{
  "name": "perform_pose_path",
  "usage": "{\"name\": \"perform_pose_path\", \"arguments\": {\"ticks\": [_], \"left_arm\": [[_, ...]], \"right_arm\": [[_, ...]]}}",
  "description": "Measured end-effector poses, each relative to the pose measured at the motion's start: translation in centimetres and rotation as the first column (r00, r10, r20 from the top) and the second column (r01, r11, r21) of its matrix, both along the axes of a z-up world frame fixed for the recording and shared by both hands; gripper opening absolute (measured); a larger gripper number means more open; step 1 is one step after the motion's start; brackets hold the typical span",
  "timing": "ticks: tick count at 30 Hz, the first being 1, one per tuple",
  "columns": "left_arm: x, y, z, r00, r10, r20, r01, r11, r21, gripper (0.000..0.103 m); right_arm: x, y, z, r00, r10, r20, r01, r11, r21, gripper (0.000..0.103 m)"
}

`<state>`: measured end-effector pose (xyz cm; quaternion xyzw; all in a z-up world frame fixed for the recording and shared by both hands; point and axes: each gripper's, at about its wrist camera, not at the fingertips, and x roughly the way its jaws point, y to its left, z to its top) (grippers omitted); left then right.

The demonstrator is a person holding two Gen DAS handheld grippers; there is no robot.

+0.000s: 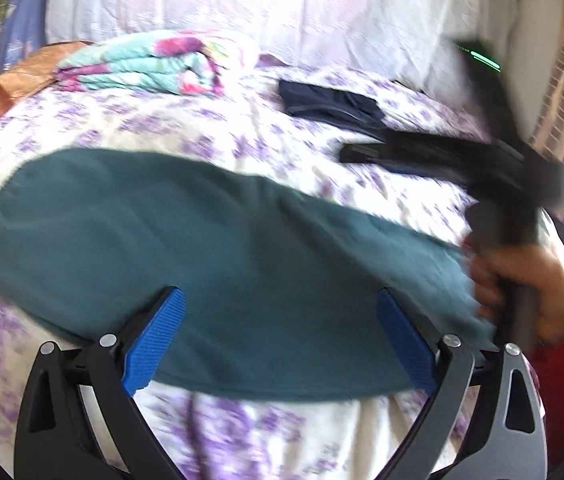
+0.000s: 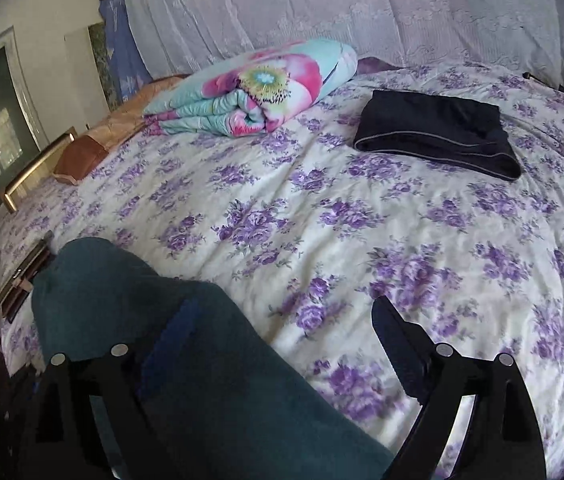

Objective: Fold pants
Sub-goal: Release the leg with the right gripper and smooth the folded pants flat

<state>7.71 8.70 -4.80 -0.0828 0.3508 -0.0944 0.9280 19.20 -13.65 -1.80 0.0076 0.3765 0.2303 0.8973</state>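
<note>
Teal fleece pants (image 1: 210,264) lie flat across the near part of the purple-flowered bedsheet (image 2: 361,240), stretching in the left wrist view from nine o'clock to three o'clock, seemingly laid out long so a fold can be made along them. The left gripper (image 1: 280,336) hovers over the cloth's near edge with its blue-padded fingers (image 1: 154,344) spread wide, pinching nothing. The right gripper (image 2: 282,356) is likewise spread; the cloth drapes over its left finger, between the jaws bare sheet shows. At one o'clock a folded dark garment (image 2: 437,132) rests well apart, likely already finished; at eleven o'clock sits a folded floral quilt (image 2: 250,92).
</note>
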Motion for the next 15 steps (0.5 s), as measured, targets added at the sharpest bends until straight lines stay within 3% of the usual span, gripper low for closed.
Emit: {"name": "perform_pose_path", "arguments": {"ticks": [6,10,15], "left_arm": [[0.9,2.5,2.0,0.991,0.126,0.052,-0.129,0.989,0.071,0.098],[1.6,3.2,2.1,0.985,0.162,0.065,-0.170,0.976,0.139,0.098],[2.1,3.4,1.6,0.980,0.185,0.077,-0.196,0.965,0.175,0.098]], "right_arm": [[-6.6,-6.3,0.3,0.995,-0.067,0.069,0.066,0.998,0.021,0.098],[-9.8,-11.2,-1.7,0.978,-0.192,0.086,0.196,0.980,-0.034,0.099],[-10.8,-17.3,-5.2,0.933,-0.359,-0.010,0.357,0.932,-0.068,0.099]]}}
